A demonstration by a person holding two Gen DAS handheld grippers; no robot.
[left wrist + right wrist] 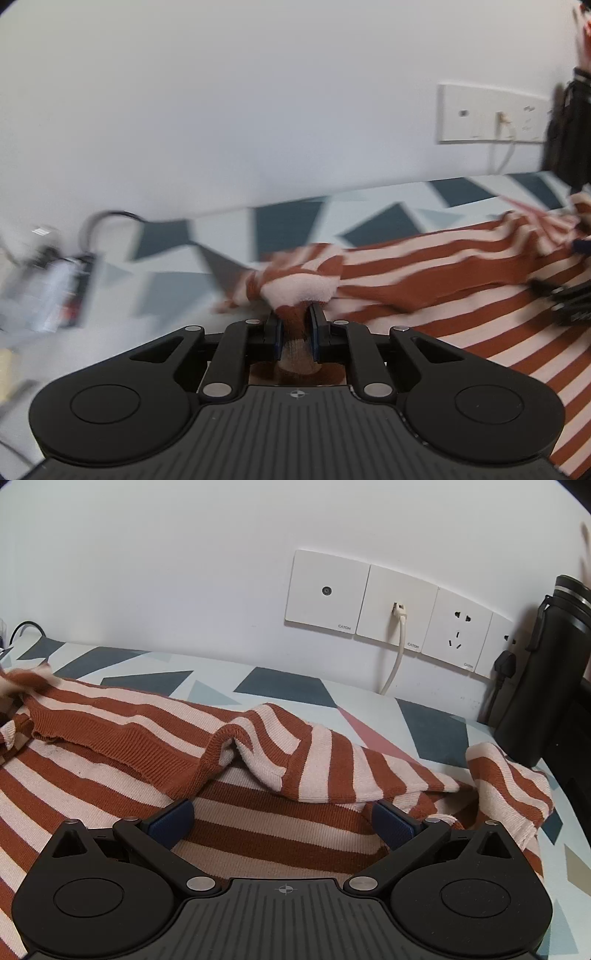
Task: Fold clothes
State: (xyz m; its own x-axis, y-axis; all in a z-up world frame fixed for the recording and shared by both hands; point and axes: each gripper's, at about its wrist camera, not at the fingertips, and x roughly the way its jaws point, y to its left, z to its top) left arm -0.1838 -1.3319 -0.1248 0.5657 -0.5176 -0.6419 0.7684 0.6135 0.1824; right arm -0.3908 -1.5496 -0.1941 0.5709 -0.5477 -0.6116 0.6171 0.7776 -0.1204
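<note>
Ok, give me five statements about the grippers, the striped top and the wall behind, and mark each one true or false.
1. The left gripper is shut on a bunch of the striped top. True.
2. The right gripper has the fabric clamped between its pads. False: its jaws stand wide open above the cloth, gripping nothing.
3. The top has green and white stripes. False: they are rust-orange and pale pink.
4. A white cable is plugged into the wall socket panel. True.
5. The top lies on bare wood. False: it lies on a cover with a geometric pattern in blue, grey and pink.
</note>
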